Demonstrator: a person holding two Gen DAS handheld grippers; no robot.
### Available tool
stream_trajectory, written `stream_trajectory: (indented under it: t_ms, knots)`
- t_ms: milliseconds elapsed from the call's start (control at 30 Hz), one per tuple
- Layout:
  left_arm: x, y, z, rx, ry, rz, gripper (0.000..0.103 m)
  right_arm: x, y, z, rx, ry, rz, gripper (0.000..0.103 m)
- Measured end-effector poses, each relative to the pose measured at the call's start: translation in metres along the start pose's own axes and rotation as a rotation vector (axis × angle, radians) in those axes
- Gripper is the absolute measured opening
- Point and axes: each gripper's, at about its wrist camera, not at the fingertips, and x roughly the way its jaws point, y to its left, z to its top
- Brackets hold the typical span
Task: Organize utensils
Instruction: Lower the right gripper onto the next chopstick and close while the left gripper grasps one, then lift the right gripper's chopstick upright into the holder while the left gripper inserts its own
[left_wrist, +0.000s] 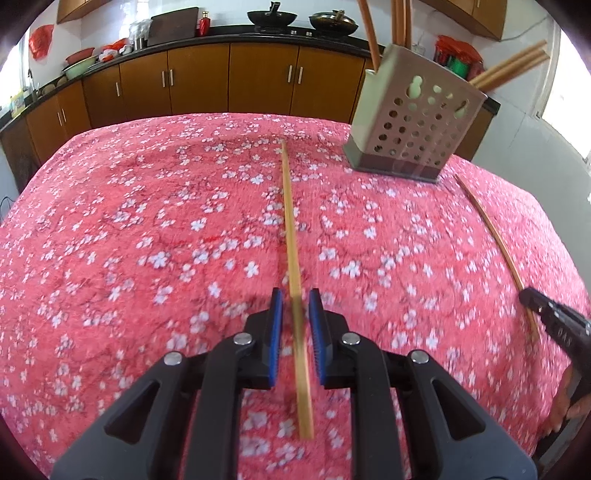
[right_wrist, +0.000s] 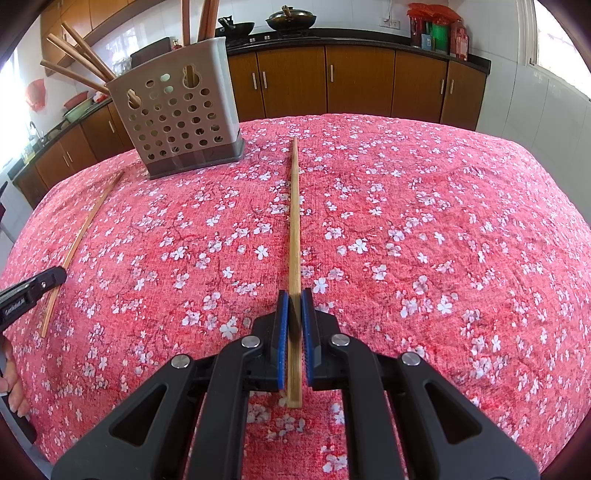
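In the left wrist view my left gripper (left_wrist: 295, 306) straddles a bamboo chopstick (left_wrist: 290, 229) on the red floral tablecloth; its blue pads stand a little apart from the stick, which looks blurred. In the right wrist view my right gripper (right_wrist: 294, 306) is shut on another chopstick (right_wrist: 294, 221) that points away from me. Each view shows the other gripper (left_wrist: 546, 314) (right_wrist: 33, 288) over the other chopstick (left_wrist: 491, 236) (right_wrist: 85, 229). A perforated grey utensil holder (left_wrist: 413, 118) (right_wrist: 177, 110) stands at the far side with several wooden utensils in it.
The round table's cloth (left_wrist: 147, 221) (right_wrist: 443, 221) drops off at the edges. Beyond it runs a kitchen counter with brown cabinets (left_wrist: 199, 81) (right_wrist: 354, 81), woks and bottles. A hand (right_wrist: 11, 384) shows at the left edge.
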Motion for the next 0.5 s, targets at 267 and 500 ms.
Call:
stream_trajectory:
  t_ms: [267, 500]
  knots:
    - [-0.006, -0.002, 0.004, 0.079, 0.005, 0.027, 0.008, -0.008, 0.0, 0.004, -0.002, -0.026, -0.004, 0.008]
    - [-0.067, 0.0, 0.036, 0.084, -0.172, 0.006, 0.008, -0.07, 0.003, 0.038, -0.018, -0.251, -0.025, 0.008]
